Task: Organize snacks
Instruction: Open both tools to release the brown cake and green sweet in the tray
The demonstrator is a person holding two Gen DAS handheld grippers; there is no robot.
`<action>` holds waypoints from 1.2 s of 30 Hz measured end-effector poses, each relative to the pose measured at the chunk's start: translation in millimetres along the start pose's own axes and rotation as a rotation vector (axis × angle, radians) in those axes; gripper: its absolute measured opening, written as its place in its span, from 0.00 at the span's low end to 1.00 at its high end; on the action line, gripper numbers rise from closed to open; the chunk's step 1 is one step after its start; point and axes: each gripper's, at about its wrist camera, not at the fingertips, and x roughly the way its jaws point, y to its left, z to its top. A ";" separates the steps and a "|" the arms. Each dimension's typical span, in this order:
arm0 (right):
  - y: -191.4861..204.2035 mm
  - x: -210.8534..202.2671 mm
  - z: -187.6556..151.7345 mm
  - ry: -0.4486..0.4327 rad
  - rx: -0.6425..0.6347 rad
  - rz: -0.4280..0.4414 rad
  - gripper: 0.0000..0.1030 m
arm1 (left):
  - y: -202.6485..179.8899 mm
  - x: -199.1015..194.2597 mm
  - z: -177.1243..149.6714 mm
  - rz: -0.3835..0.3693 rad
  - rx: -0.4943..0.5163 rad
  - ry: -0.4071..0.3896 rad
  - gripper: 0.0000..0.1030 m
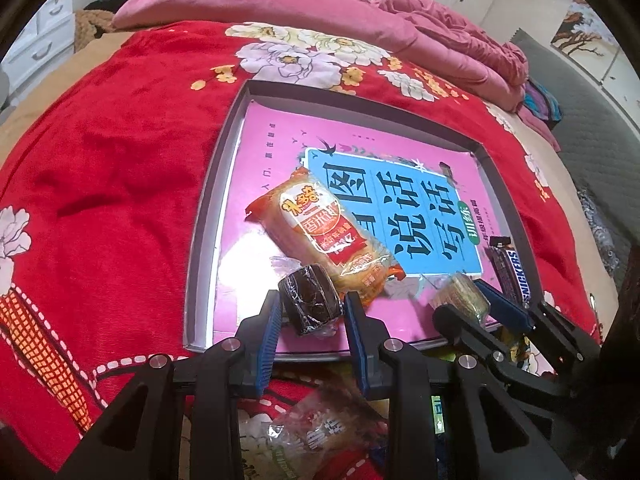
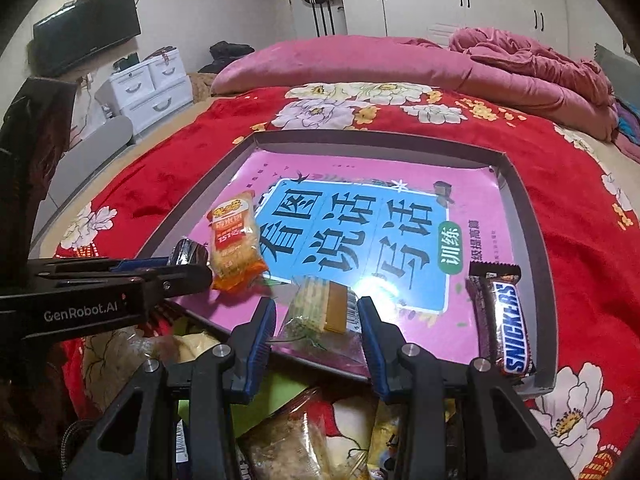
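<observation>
Bed [image 1: 120,152]: red flowered cover; carries everything below.

Tray [image 1: 208,216]: shallow grey box, pink and blue printed sheet inside; the collecting place for the snacks.

Loose snack bags [image 2: 288,440]: a heap on the cover just outside the tray's near rim, under both grippers; not yet sorted.

Rice cracker pack [image 1: 324,232]: orange wrapper, lying slantwise in the tray's near left part.

Chocolate bar [image 2: 502,320]: brown wrapper, lying along the tray's right wall.

Left gripper [image 1: 312,308]: jaws narrow and closed on the dark round cake [image 1: 310,296], held over the tray's near edge, touching or almost touching the cracker pack.

Right gripper [image 2: 318,316]: jaws partly closed around the biscuit sandwich [image 2: 320,308] in clear wrap; the pads appear to press the wrapper's sides, over the near middle of the tray.

Handling note, as judgement: both items look ready to set down. Each should be lowered until it rests flat on the sheet, clear of its neighbours, before the jaws part; a drop from height could tumble the round cake onto the cracker pack.
</observation>
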 end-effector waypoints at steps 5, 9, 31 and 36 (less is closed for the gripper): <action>-1.1 -0.6 -0.9 -0.001 0.016 0.011 0.41 | 1.4 -1.6 -0.1 0.010 0.000 0.000 0.32; -2.1 -0.7 -1.3 -0.003 0.027 0.018 0.41 | 2.4 -2.7 -0.3 0.015 -0.002 0.000 0.32; -2.3 -13.5 -0.3 -0.042 0.050 0.060 0.52 | 5.1 -5.1 0.7 0.036 -0.008 0.003 0.33; -5.5 -16.4 -0.1 -0.051 0.058 0.051 0.54 | 7.6 -6.1 1.4 0.045 -0.015 0.000 0.40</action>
